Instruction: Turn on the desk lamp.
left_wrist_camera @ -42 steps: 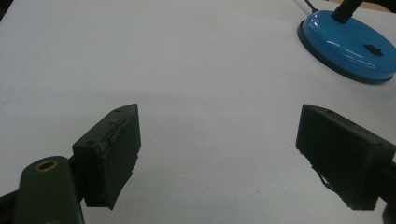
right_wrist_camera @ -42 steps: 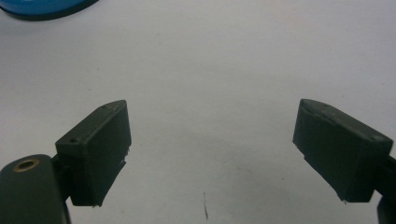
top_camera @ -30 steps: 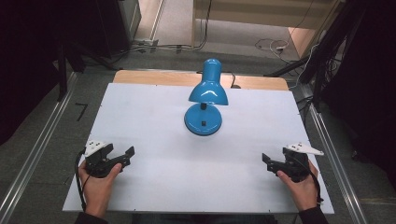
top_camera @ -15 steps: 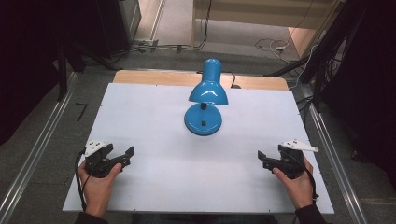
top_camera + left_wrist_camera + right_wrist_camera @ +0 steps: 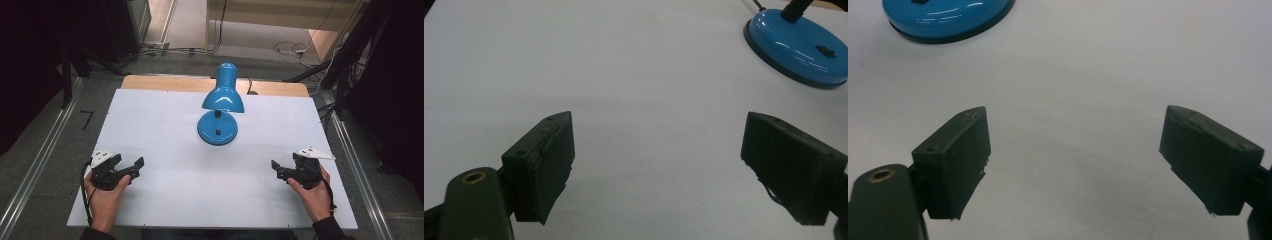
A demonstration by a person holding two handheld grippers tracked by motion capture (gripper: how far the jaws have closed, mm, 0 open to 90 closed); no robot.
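Blue desk lamp (image 5: 220, 112), upright near the desk (image 5: 150, 120) far edge: probably bottom-heavy, glossy, slippery; grip the neck; left tongs (image 5: 136, 165) and right tongs (image 5: 276, 169) both apart, empty.

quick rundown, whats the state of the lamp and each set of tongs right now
blue desk lamp: upright on its round base, shade tipped down, no glow seen, untouched
left tongs: open, holding nothing, over bare table near the front left
right tongs: open, holding nothing, over bare table near the front right
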